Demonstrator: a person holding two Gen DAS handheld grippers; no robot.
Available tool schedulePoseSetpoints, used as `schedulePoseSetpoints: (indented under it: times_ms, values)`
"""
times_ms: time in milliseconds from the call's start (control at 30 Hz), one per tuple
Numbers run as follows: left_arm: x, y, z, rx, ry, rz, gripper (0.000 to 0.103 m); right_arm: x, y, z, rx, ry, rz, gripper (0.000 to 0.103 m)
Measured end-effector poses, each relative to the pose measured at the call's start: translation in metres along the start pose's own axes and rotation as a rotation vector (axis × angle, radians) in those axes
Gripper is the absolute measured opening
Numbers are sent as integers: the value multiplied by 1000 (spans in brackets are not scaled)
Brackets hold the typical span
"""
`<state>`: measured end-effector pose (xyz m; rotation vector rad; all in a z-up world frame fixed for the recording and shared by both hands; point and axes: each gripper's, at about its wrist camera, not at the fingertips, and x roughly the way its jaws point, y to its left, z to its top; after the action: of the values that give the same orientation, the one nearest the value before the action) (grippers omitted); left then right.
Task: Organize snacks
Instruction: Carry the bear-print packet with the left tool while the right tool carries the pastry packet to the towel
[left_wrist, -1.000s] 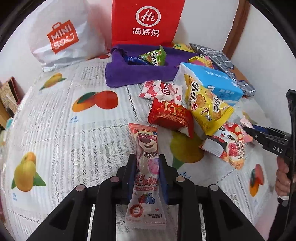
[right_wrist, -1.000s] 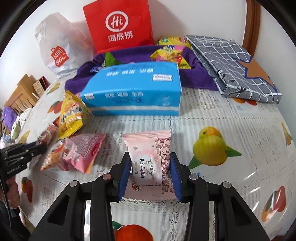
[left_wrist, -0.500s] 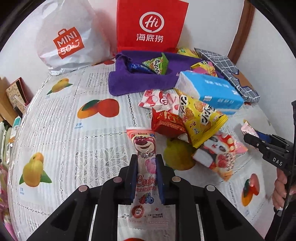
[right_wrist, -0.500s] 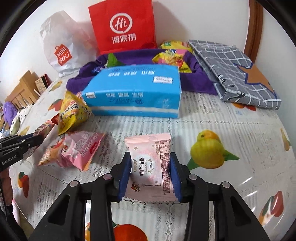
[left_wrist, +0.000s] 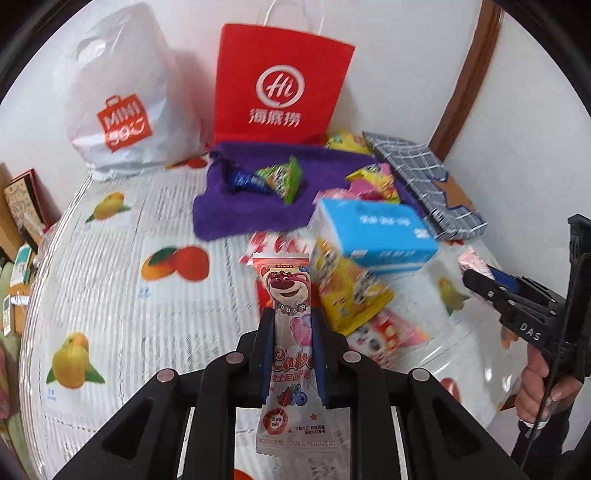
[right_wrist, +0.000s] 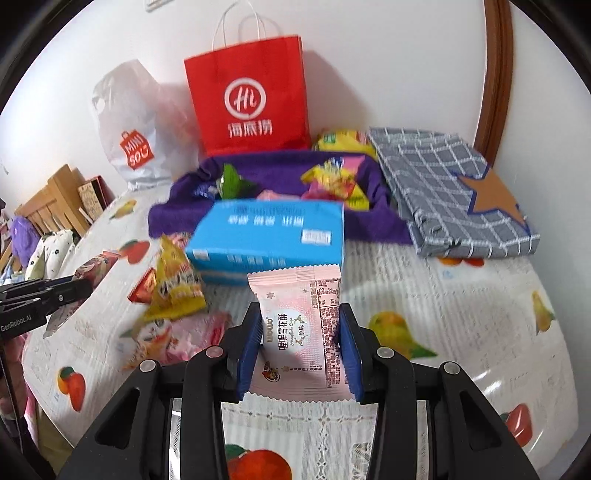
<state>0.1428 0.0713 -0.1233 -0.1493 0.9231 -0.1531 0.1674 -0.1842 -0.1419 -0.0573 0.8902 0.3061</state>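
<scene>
Both claws have lifted their snacks off the desk (right_wrist: 461, 295): left claw (left_wrist: 291, 354) clamps a bear-print candy packet (left_wrist: 290, 332), right claw (right_wrist: 299, 343) a pink pastry packet (right_wrist: 303, 325). Each probably heads for the purple towel (left_wrist: 251, 210), where sorted snacks lie.

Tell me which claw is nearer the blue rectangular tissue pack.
Right. The right claw, shut on a pink snack packet, sits directly in front of the blue rectangular tissue pack. The left claw, gripping a bear-print candy packet, is farther off to the pack's left.
</scene>
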Motion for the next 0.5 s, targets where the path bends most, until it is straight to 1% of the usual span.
schedulePoseSetpoints:
  times_ms: [100, 233, 367, 500]
  values:
    - [-5, -12, 13, 21, -10, -37, 18, -4, 2, 13, -3, -8, -9, 40]
    - [-4, -33, 31, 60, -15, -80, 18, -10, 6, 31, -22, -42, -5, 40]
    - [2, -45, 50, 75, -18, -105, 18, -13, 6, 54, -22, -73, -12, 40]
    - [7, -47, 72, 67, -27, -118, 18, -10, 5, 76, -20, -103, -32, 40]
